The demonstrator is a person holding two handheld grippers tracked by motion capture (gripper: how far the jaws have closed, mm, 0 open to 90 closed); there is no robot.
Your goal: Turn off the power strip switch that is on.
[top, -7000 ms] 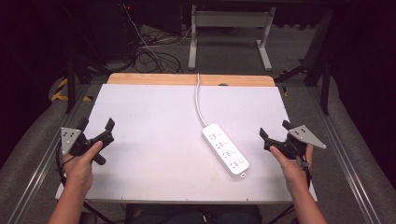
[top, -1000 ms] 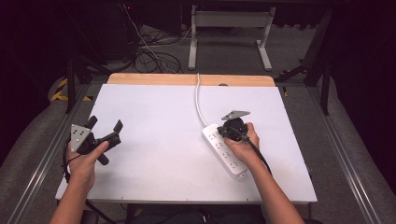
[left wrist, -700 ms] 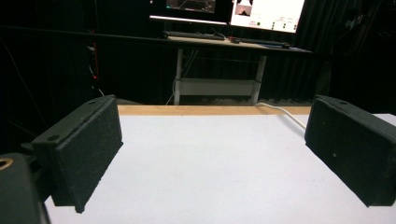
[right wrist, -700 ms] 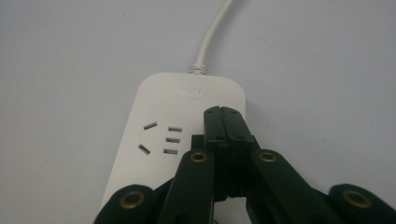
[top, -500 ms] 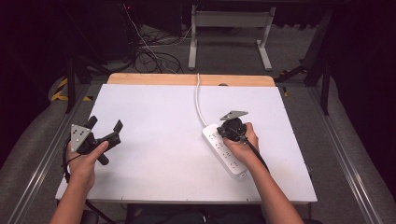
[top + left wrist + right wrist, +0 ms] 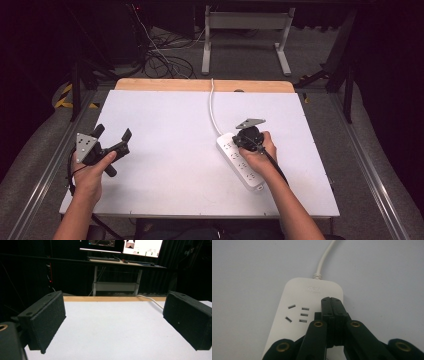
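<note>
A white power strip (image 6: 241, 160) lies on the white table (image 6: 170, 125), its cable (image 6: 212, 110) running to the far edge. The right gripper (image 6: 332, 301), jaws pressed together and empty, rests its tips on the strip's cable end. The left gripper (image 6: 111, 138), jaws spread wide, hovers well left of the strip.

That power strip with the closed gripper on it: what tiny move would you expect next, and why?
Probably a short press straight down. The right gripper, jaws shut together, rests its tip on the power strip near the cord end, beside the sockets, as if to push a switch there. Any switch is hidden beneath it.
</note>
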